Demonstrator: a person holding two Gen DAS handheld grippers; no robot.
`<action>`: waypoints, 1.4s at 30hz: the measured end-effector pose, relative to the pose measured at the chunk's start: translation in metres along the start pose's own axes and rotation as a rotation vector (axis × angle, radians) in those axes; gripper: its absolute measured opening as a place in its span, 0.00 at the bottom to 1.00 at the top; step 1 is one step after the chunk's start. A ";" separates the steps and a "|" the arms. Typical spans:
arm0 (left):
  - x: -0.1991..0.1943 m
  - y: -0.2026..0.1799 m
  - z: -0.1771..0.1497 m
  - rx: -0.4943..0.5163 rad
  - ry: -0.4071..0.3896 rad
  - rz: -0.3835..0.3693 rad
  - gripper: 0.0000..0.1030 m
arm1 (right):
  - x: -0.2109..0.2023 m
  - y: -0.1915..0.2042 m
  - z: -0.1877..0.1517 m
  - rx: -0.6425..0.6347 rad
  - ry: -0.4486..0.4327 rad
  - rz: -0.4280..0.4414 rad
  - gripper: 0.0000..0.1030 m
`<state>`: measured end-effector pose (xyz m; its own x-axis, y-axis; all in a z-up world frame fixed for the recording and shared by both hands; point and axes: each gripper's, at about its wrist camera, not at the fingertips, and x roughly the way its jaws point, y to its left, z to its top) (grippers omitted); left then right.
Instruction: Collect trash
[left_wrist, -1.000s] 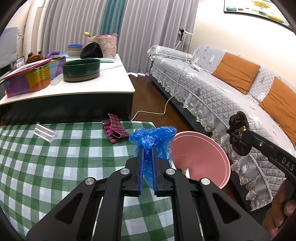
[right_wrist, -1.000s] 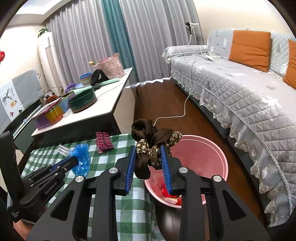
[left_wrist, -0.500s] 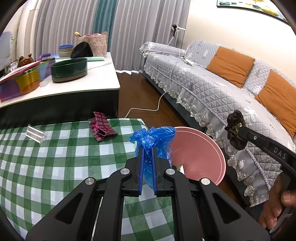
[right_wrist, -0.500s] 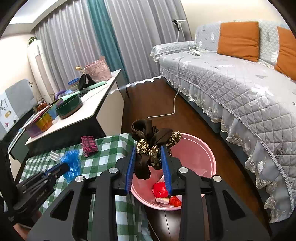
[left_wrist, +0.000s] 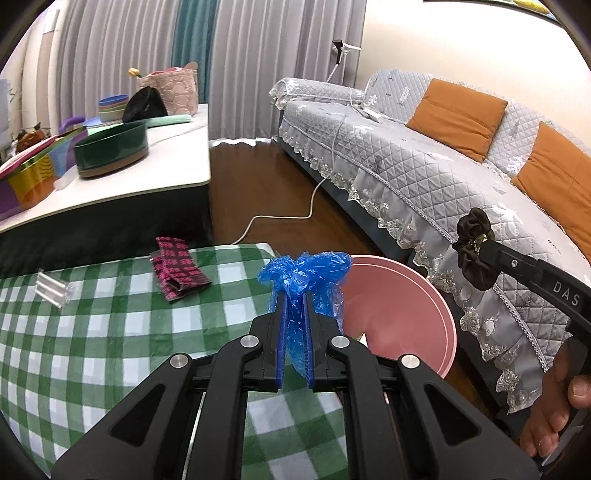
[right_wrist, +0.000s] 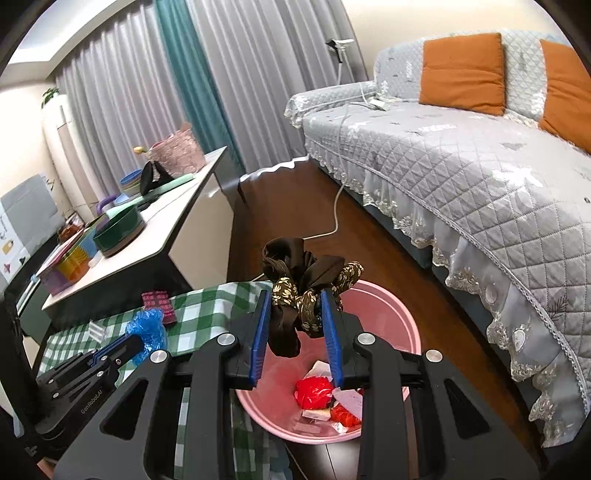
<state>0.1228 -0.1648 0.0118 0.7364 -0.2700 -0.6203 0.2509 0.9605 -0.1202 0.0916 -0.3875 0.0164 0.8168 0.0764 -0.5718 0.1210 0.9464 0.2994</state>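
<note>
Nearest, left gripper (left_wrist: 294, 325): black, blue-padded, clamped on a crumpled blue plastic bag (left_wrist: 304, 280), centre of the left wrist frame, over the green-and-white checked bench (left_wrist: 92, 332). Right gripper (right_wrist: 295, 325): clamped on a dark brown gold-patterned fabric scrunchie (right_wrist: 303, 288), held above the round pink plastic basin (right_wrist: 380, 325), lower centre of the right wrist frame. Basin contents: red wrappers (right_wrist: 314, 391) and paper scraps. On the bench, further back: pink-and-black patterned packet (left_wrist: 179, 267); clear plastic piece (left_wrist: 51, 290). Beyond, right: grey quilted sofa (right_wrist: 461, 158) with orange cushions (right_wrist: 461, 74).
</note>
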 end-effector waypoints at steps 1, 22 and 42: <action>0.004 -0.004 0.001 0.004 0.002 -0.003 0.08 | 0.002 -0.003 0.001 0.010 0.002 -0.006 0.27; 0.055 -0.059 0.012 0.063 0.061 -0.081 0.10 | 0.032 -0.042 0.008 0.147 0.051 -0.036 0.32; -0.007 -0.007 0.002 -0.011 0.007 -0.007 0.45 | 0.012 0.006 0.013 -0.006 0.014 -0.072 0.63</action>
<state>0.1173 -0.1692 0.0189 0.7299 -0.2767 -0.6250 0.2495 0.9592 -0.1333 0.1092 -0.3847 0.0213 0.7982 0.0121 -0.6023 0.1760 0.9515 0.2523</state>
